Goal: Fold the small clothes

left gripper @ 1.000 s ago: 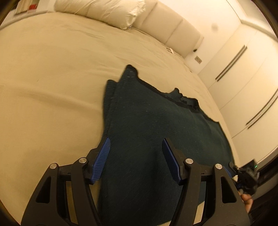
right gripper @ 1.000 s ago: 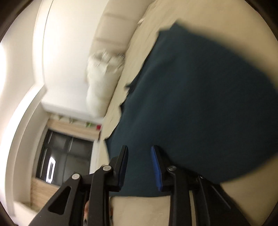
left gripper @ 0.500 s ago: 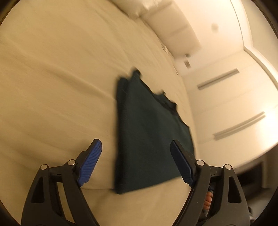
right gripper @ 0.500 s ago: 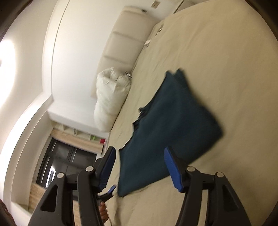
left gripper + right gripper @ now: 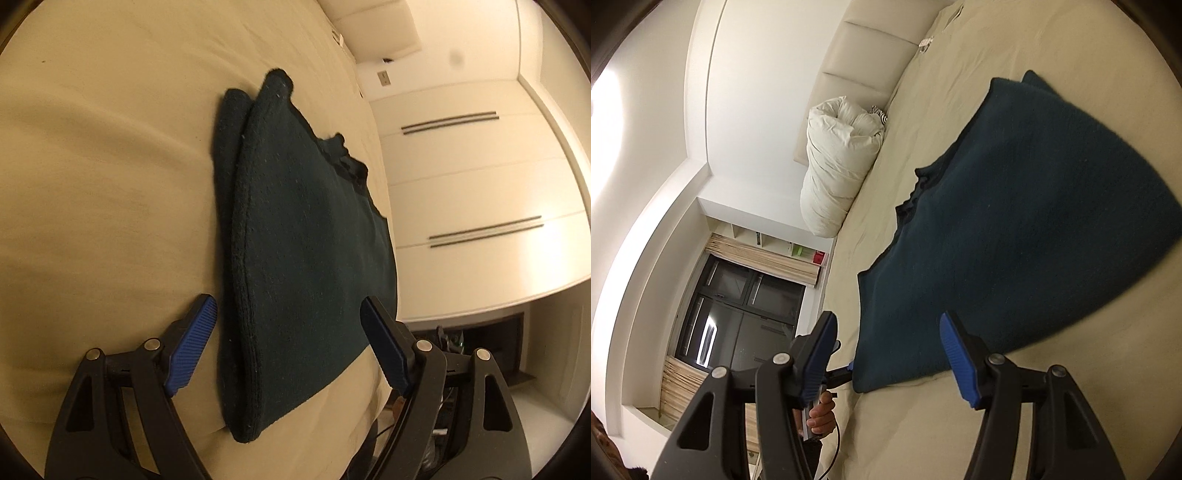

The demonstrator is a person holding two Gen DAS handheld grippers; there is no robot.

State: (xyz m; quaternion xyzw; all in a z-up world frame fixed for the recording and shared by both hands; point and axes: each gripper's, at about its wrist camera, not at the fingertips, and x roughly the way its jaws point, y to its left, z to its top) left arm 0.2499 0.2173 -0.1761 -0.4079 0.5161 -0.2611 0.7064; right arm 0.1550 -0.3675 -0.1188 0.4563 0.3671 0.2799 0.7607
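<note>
Garment (image 5: 306,236): dark green, knitted, lying folded in layers on the bed (image 5: 103,177), one folded edge facing the left gripper (image 5: 288,332). Left jaws open, nothing between the pads, cloth lying on the sheet beyond them. Right gripper (image 5: 886,350) likewise open and empty, lifted clear of the near corner. Both pairs of jaws just spread apart within the last second; a second ago much closer over the cloth, now drawn back, letting the whole folded shape show. Probably one fold finished and released; next likely another fold or a smoothing pass. Pillow (image 5: 842,166) well apart, near the headboard.
</note>
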